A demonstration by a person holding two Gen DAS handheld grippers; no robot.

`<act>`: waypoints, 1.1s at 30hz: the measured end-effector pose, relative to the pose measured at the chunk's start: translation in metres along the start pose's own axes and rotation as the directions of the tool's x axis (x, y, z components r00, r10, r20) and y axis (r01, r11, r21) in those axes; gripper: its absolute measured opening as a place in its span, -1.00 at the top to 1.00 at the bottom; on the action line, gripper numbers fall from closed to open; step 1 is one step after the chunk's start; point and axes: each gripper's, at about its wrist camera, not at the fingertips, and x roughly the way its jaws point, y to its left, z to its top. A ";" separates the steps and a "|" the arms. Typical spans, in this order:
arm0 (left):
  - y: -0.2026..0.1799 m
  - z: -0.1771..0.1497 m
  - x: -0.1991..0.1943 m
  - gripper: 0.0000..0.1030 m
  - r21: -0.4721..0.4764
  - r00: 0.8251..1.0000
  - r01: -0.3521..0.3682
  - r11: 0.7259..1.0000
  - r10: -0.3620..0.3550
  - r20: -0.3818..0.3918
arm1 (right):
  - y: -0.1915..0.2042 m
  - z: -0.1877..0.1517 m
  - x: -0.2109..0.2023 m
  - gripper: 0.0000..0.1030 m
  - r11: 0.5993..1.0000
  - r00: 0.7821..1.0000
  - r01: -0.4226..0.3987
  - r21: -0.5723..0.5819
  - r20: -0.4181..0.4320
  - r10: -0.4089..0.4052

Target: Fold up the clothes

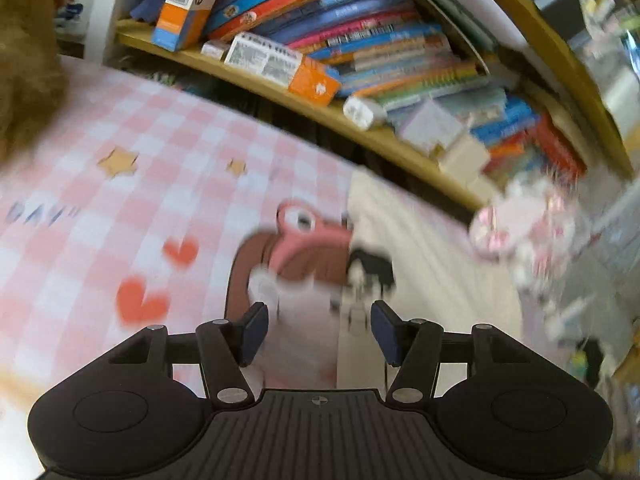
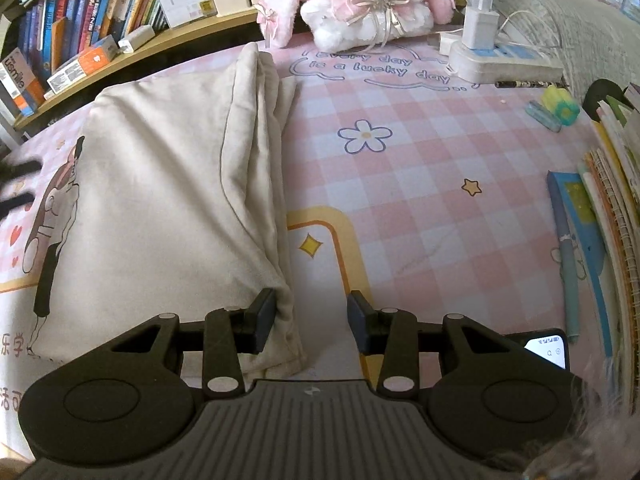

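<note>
A cream garment [image 2: 160, 200] with a printed cartoon figure lies folded on the pink checked table mat [image 2: 420, 168], its long folded edge running toward me. My right gripper [image 2: 312, 322] stands open over the garment's near right corner. The cloth rests against the left pad [image 2: 265, 320], and the right pad is clear of it. The left wrist view is blurred by motion. There my left gripper [image 1: 320, 332] is open and holds nothing, above the garment's [image 1: 400, 232] printed edge and the mat [image 1: 160, 152].
A bookshelf [image 2: 100, 20] runs along the table's far left. A pink plush rabbit [image 2: 360, 0] and a power strip [image 2: 504, 60] stand at the back. Stacked books [image 2: 612, 200], a pen [image 2: 568, 272], erasers [image 2: 560, 110] and a phone [image 2: 548, 350] lie along the right.
</note>
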 end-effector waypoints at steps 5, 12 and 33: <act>-0.019 -0.033 -0.018 -0.29 0.077 0.993 -0.109 0.991 0.112 -0.042 | -0.002 -0.002 -0.001 0.21 1.000 1.000 -0.005 0.000 0.011 0.005; -0.029 -0.069 -0.042 -0.54 0.061 0.983 -0.177 0.982 0.179 -0.040 | -0.006 -0.002 -0.004 0.17 1.000 1.000 -0.023 0.013 0.002 0.023; -0.048 -0.082 -0.034 -0.24 0.014 0.991 -0.092 0.996 0.093 -0.093 | -0.014 0.001 -0.019 0.18 0.996 0.997 -0.075 -0.046 -0.017 0.074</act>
